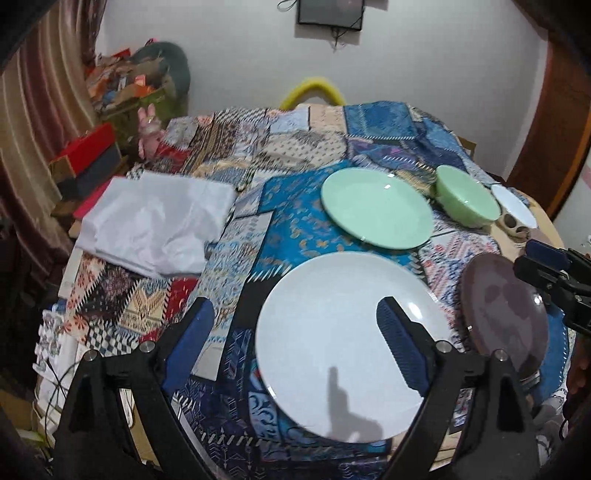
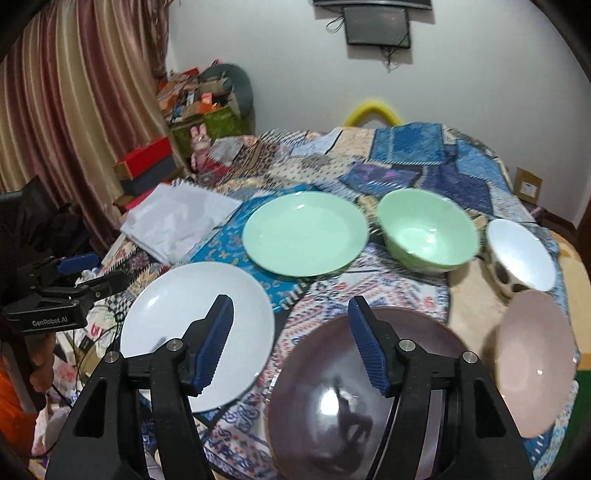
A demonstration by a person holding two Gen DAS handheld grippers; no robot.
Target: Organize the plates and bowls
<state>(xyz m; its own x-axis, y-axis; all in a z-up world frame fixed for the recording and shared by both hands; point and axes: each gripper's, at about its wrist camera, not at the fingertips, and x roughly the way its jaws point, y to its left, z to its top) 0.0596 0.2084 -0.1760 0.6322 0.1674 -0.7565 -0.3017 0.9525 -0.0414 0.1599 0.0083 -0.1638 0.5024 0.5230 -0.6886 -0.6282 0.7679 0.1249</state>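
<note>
With both the left gripper (image 1: pixel 295 325) and right gripper (image 2: pixel 291 339) held open and empty, the white plate (image 1: pixel 351 339), stiff, glossy, breakable, is seen near the table's front edge, best pinched at its rim.

Left wrist view: the right finger of the left hand-held gripper (image 1: pixel 295 328) covers part of the white plate (image 1: pixel 332 325); the purple plate (image 1: pixel 506 314) is partly masked by the right hand-held gripper (image 1: pixel 546 269), itself cut off at the right border so that its jaws cannot be read here. The white bowl (image 1: pixel 513 206) lies half behind the green bowl (image 1: pixel 467 195); the spotted object below it is too small to identify. Right wrist view: the purple plate's (image 2: pixel 332 387) near rim runs behind the gripper body, the pink bowl (image 2: pixel 532 358) and green bowl (image 2: pixel 424 229) show motion blur, and the wall-mounted screen (image 2: pixel 376 26) is cropped by the top edge.
</note>
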